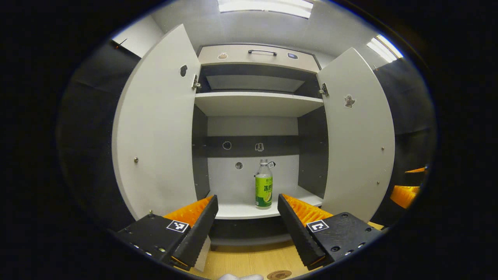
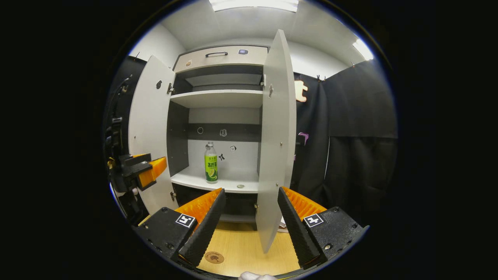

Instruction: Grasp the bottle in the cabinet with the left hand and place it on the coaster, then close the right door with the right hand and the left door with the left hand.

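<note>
A clear bottle [image 1: 263, 184] with a green label stands upright on the cabinet's lower shelf [image 1: 241, 212]; the right gripper view has the bottle [image 2: 211, 162] too. Both doors hang open: left door [image 1: 157, 128], right door [image 1: 360, 134]. My left gripper [image 1: 247, 223] is open, in front of the shelf and short of the bottle, nothing between its fingers. My right gripper [image 2: 249, 225] is open as well, with the right door's edge [image 2: 274, 155] straight ahead. A round brown coaster [image 2: 214, 257] lies on the wooden table; the coaster [image 1: 279, 274] also sits low in the left gripper view.
An upper shelf [image 1: 256, 103] and a drawer with a dark handle [image 1: 262, 51] sit above. The wooden tabletop [image 2: 241, 249] stretches before the cabinet. The left gripper [image 2: 144, 171] shows at the left edge of the right gripper view. Black cloth walls flank the cabinet.
</note>
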`<state>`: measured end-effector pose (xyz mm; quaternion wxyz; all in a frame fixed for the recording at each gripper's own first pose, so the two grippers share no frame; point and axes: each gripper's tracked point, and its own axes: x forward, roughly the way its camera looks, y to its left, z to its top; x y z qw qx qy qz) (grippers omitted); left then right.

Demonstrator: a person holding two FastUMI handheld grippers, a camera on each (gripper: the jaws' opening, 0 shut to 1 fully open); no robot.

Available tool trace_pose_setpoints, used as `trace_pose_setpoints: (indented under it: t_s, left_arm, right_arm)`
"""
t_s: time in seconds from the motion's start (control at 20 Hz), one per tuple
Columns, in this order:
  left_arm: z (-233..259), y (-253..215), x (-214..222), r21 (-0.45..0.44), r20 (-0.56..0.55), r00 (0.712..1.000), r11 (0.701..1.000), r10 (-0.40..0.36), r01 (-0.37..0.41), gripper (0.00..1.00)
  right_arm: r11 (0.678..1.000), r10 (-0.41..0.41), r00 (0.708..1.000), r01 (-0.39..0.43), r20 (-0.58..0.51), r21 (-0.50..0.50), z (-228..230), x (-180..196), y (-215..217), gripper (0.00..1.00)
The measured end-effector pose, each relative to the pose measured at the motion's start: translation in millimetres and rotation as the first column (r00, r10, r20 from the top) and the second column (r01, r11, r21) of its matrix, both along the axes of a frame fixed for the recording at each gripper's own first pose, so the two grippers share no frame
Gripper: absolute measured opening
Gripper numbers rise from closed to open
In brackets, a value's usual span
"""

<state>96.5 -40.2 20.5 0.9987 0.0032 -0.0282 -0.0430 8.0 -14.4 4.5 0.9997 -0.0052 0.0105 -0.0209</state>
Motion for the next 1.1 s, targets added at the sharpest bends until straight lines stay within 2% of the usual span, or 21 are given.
trace_pose_setpoints:
  t_s: [0.2, 0.55, 0.7, 0.75, 0.8, 0.85, 1.1]
  left_arm:
    - [15, -18, 53, -0.032, 0.033, 0.999, 0.999, -0.020, 0.021, 0.94]
    - [38, -45, 157, -0.057, 0.099, 0.995, 0.998, -0.004, 0.010, 0.94]
    - [20, -55, 201, -0.072, 0.071, 0.998, 0.997, 0.003, 0.002, 0.94]
    - [11, -58, 215, -0.065, 0.052, 0.999, 0.998, 0.008, -0.005, 0.97]
    - [1, -58, 228, -0.055, 0.034, 0.999, 0.998, 0.016, -0.014, 0.94]
    - [-9, -59, 239, -0.045, 0.015, 1.000, 0.999, 0.026, -0.025, 0.94]
    - [-41, -67, 269, -0.002, -0.029, 0.999, 0.999, 0.043, -0.043, 0.94]
  right_arm:
    - [0.999, -0.038, 0.999, 0.038, -0.007, -0.008, 4, -1, -14, 0.84]
    - [0.995, -0.096, 0.994, 0.095, -0.048, -0.027, 3, -1, -27, 0.84]
    - [0.994, -0.104, 0.992, 0.102, -0.067, -0.031, -1, 4, -27, 0.83]
    - [0.994, -0.104, 0.992, 0.102, -0.074, -0.033, -4, 6, -26, 0.83]
    - [0.994, -0.104, 0.991, 0.101, -0.083, -0.036, -6, 8, -26, 0.83]
    - [0.994, -0.104, 0.990, 0.100, -0.094, -0.040, -10, 10, -26, 0.84]
    - [0.994, -0.106, 0.986, 0.102, -0.129, -0.033, -20, 16, -30, 0.84]
